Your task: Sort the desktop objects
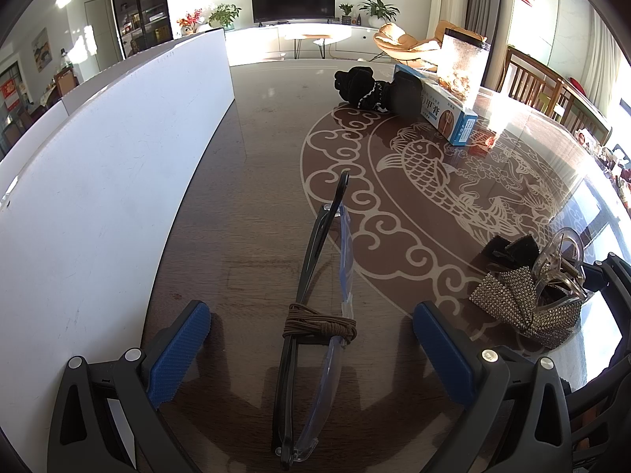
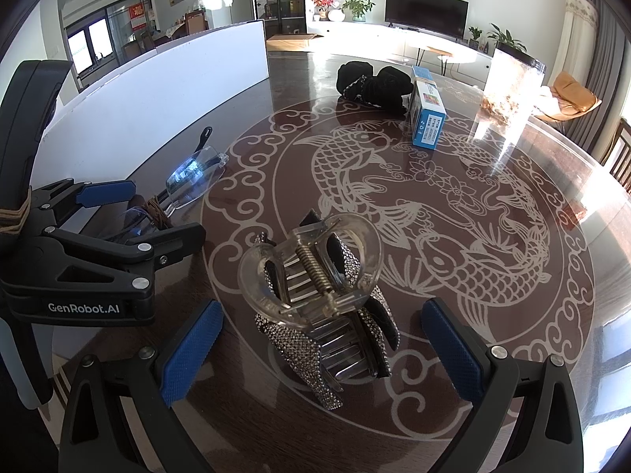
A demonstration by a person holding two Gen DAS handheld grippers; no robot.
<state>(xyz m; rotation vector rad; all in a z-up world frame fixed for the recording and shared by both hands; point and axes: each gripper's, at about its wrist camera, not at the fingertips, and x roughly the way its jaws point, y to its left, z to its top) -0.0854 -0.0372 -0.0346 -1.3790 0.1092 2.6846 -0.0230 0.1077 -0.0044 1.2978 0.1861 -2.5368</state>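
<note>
Folded glasses [image 1: 315,287] with a brown cord wound round them lie on the table between the open blue-padded fingers of my left gripper [image 1: 311,347]. They also show in the right wrist view [image 2: 189,177]. A clear hair claw clip with a rhinestone bow [image 2: 323,307] lies between the open fingers of my right gripper [image 2: 323,354]. The clip also shows in the left wrist view [image 1: 540,291]. My left gripper appears at the left of the right wrist view [image 2: 130,213], around the glasses.
A white box wall [image 1: 98,181] runs along the left of the round fish-patterned table [image 2: 453,236]. At the far side lie a black fabric bundle [image 2: 370,82], a blue carton [image 2: 426,110] and a clear container [image 2: 508,94]. Wooden chairs [image 1: 544,86] stand at the right.
</note>
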